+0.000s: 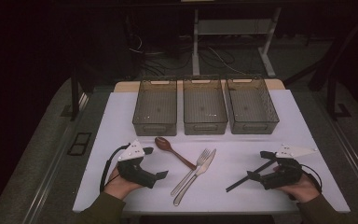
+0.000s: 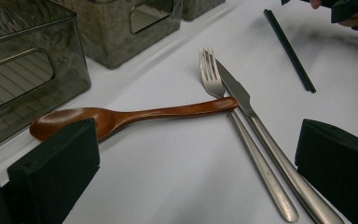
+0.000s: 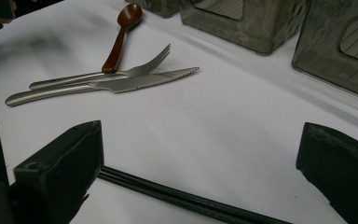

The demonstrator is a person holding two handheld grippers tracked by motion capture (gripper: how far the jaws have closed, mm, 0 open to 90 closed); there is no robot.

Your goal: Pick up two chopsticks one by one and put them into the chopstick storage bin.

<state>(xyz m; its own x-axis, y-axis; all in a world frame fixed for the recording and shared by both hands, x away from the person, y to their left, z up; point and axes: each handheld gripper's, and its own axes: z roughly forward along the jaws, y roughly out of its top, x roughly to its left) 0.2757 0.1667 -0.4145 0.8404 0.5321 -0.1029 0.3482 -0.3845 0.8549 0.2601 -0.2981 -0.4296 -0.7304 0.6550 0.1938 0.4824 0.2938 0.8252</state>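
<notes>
Since all 3 bins (image 1: 205,104) sit empty w/ cutlery (image 1: 193,171) on the table, nothing's done; left gripper (image 1: 150,165) and right gripper (image 1: 257,167) both gape wide, holding nothing.

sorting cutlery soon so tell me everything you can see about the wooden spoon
The spoon looks like reddish-brown wood with a glossy finish, in one piece: an oval bowl and a slim, straight handle. It lies flat on the white table, in front of the left bin, its bowl toward the bins. Its handle runs toward the person's right, and the end rests on the fork, just reaching the knife alongside. Neither tool touches it; the left tool sits open nearby.
</notes>
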